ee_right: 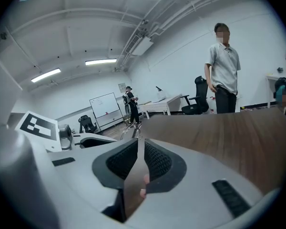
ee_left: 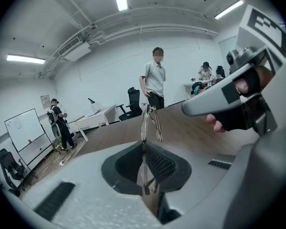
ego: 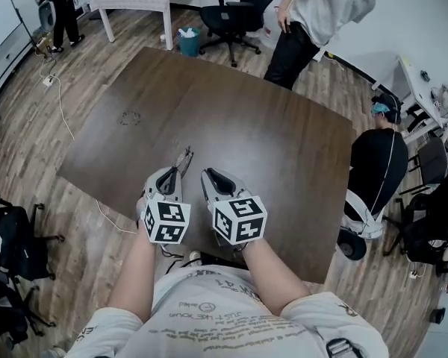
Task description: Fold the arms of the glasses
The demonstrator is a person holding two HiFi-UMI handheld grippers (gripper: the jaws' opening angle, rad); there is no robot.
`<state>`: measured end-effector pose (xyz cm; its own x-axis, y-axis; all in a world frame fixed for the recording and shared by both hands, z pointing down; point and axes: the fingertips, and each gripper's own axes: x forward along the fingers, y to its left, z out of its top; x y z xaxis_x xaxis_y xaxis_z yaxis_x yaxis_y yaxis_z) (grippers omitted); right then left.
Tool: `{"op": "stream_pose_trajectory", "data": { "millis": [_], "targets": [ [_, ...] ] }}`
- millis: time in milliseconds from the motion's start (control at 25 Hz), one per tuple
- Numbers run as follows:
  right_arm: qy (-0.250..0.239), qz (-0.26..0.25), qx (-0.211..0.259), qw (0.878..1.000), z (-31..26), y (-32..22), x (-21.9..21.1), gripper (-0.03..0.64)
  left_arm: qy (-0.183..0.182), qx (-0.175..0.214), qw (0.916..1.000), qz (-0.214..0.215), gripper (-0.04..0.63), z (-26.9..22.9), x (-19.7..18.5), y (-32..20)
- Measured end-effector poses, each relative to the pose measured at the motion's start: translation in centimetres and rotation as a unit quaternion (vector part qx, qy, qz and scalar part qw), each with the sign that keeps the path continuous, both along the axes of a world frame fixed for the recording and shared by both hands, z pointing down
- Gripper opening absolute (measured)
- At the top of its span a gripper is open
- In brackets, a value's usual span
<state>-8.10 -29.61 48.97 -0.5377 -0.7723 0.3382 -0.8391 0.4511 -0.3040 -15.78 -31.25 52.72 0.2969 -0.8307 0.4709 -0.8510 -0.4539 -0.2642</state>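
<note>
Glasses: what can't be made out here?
- Head view: the glasses are too small and thin to tell whether the arms are folded or open.
- Left gripper view: seen edge-on; the part clamped in the left gripper is hidden between its jaws.
- Right gripper view: only a sliver shows past the right gripper.

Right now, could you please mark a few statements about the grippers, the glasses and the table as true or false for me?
1. The left gripper has its jaws shut on the glasses. True.
2. The right gripper grips the glasses too. False: its jaws are together with nothing between them, and the glasses are off to its left.
3. The glasses lie flat on the table. False: the left gripper holds them up above the tabletop.
4. A person stands at the far side of the table. True.
</note>
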Motion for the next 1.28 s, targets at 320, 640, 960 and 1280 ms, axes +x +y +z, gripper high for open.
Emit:
{"op": "stream_pose_trajectory", "data": {
  "millis": [320, 640, 960, 1280],
  "targets": [
    [-0.014, -0.031, 0.015, 0.999, -1.7, 1.2, -3.0, 0.071, 0.021, 0.042, 0.9989, 0.003, 0.033, -2.7, -0.1, 2.3],
    [-0.024, -0.039, 0.012, 0.999, -2.1, 1.8, -4.2, 0.071, 0.015, 0.059, 0.9981, 0.012, 0.034, -3.5, 0.1, 3.8],
    [-0.007, -0.047, 0.019, 0.999, -1.8, 2.4, -4.9, 0.06, 0.012, 0.065, 0.9978, 0.012, 0.034, -3.8, -0.3, 4.5],
    [0.018, -0.057, 0.024, 0.998, -1.4, 2.8, -4.7, 0.048, 0.008, 0.064, 0.9979, 0.006, 0.034, -3.4, -0.5, 4.8]
  ]
}}
